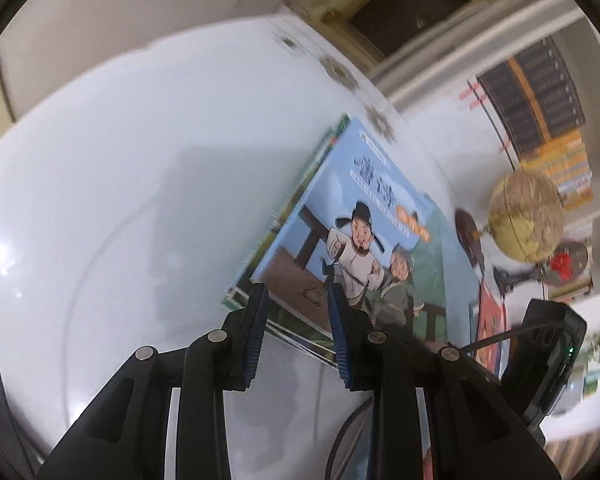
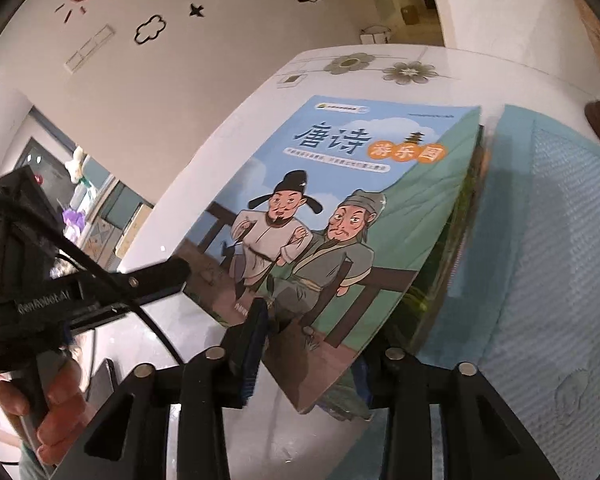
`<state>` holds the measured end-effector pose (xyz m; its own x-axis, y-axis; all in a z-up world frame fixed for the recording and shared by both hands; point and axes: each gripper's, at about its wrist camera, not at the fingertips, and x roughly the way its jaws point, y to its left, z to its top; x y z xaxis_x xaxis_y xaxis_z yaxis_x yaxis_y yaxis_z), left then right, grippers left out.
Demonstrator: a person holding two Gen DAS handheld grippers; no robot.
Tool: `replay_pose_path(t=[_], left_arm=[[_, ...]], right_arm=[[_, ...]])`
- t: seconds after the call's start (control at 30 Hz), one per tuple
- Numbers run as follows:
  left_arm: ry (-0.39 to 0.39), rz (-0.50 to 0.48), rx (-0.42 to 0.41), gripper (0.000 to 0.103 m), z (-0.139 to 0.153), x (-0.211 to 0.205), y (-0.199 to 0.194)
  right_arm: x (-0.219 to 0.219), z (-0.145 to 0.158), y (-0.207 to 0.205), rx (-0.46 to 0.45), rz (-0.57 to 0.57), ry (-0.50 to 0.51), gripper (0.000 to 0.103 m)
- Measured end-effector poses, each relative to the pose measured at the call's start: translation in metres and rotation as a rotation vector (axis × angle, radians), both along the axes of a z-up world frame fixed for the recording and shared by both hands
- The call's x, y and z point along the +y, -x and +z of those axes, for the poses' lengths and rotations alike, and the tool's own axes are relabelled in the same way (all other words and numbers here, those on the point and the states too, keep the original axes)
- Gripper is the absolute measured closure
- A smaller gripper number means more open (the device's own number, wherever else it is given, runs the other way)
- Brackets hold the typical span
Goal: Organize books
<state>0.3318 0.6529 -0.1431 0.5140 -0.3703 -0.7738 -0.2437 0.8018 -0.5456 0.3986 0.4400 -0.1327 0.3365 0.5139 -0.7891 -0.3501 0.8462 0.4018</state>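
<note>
A blue picture book (image 2: pixel 340 208) with two cartoon men on its cover tops a thin stack of books (image 1: pixel 260 240) on the white table (image 1: pixel 120 160). My left gripper (image 1: pixel 297 294) is open at the stack's near left corner, and the book's edge runs between its blue pads without being pressed. In the right wrist view one of its fingers (image 2: pixel 156 276) lies by that corner. My right gripper (image 2: pixel 312 332) is open at the near right corner. Its left finger (image 2: pixel 252 340) shows, while the cover hides the other.
A pale blue padded mat (image 2: pixel 540 240) lies right of the stack, and a red book (image 1: pixel 492 328) lies beside it. A globe (image 1: pixel 526 216) and a bookshelf (image 1: pixel 540 92) stand beyond the table. A hand (image 2: pixel 52 400) holds the left gripper's handle.
</note>
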Motion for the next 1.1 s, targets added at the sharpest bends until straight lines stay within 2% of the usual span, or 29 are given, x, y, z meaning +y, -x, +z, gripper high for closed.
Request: replay_pose_path(t=[0.07,0.17,0.27,0.4,0.5,0.63,0.7,0.8,0.87,0.97,1.1], left_arm=[[-0.015,0.016,-0.019,0.077,0.008,-0.002,0.012],[-0.043,-0.015,-0.024,0.077,0.02,-0.02,0.034],[-0.052,-0.094,-0.02,0.077,0.031,-0.06,0.07],[-0.134,-0.178,-0.007,0.075,0.04,-0.122,0.125],[-0.087,-0.211,-0.007,0.075,0.041,-0.163,0.168],[-0.07,-0.212,-0.073,0.075,0.054,-0.217,0.208],[-0.034,-0.223,-0.097,0.074,0.06,-0.245,0.223],[0.01,-0.251,-0.084,0.074,0.059,-0.283,0.236],[0.005,-0.283,-0.086,0.074,0.063,-0.31,0.242],[-0.023,-0.33,-0.113,0.074,0.073,-0.349,0.246],[-0.004,-0.352,-0.09,0.074,0.068,-0.396,0.231]], right_arm=[[-0.006,0.001,0.004,0.02,0.013,0.017,0.06],[-0.035,0.004,0.024,0.026,0.003,0.048,0.06],[-0.079,0.007,0.056,0.023,-0.026,0.056,0.054],[-0.149,0.011,0.111,0.037,-0.091,0.074,0.052],[-0.217,0.018,0.16,0.039,-0.177,0.045,0.052],[-0.293,0.027,0.219,0.044,-0.262,0.039,0.05],[-0.324,0.032,0.244,0.045,-0.289,0.049,0.05],[-0.373,0.043,0.275,0.04,-0.347,0.058,0.049],[-0.406,0.05,0.285,0.04,-0.395,0.037,0.049],[-0.445,0.059,0.289,0.023,-0.446,0.019,0.047],[-0.491,0.065,0.283,0.021,-0.465,0.018,0.047]])
